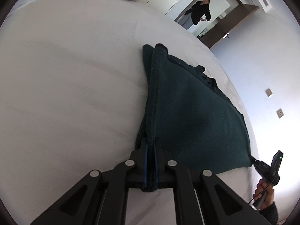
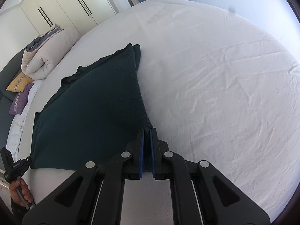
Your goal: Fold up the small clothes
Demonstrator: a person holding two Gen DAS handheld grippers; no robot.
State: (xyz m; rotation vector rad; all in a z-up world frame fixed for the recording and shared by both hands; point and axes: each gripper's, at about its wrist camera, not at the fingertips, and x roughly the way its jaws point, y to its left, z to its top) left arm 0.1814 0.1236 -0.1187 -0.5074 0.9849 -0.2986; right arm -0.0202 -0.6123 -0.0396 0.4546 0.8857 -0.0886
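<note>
The left gripper [image 1: 151, 146] pinches one near corner of the dark green fuzzy cloth [image 1: 189, 112], which lies doubled over on the white bed sheet [image 1: 75, 93]. Only this view shows a man in a black top [image 1: 198, 13] in the doorway. The right gripper [image 2: 147, 138] pinches the other corner. Only its view shows a rolled cream duvet [image 2: 48, 54], yellow and purple cushions and white cupboards.

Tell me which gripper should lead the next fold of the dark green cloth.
Neither clearly. The left gripper and right gripper are each shut on a near corner of the dark green cloth, stretched between them over the bed. Probably move both together.
</note>
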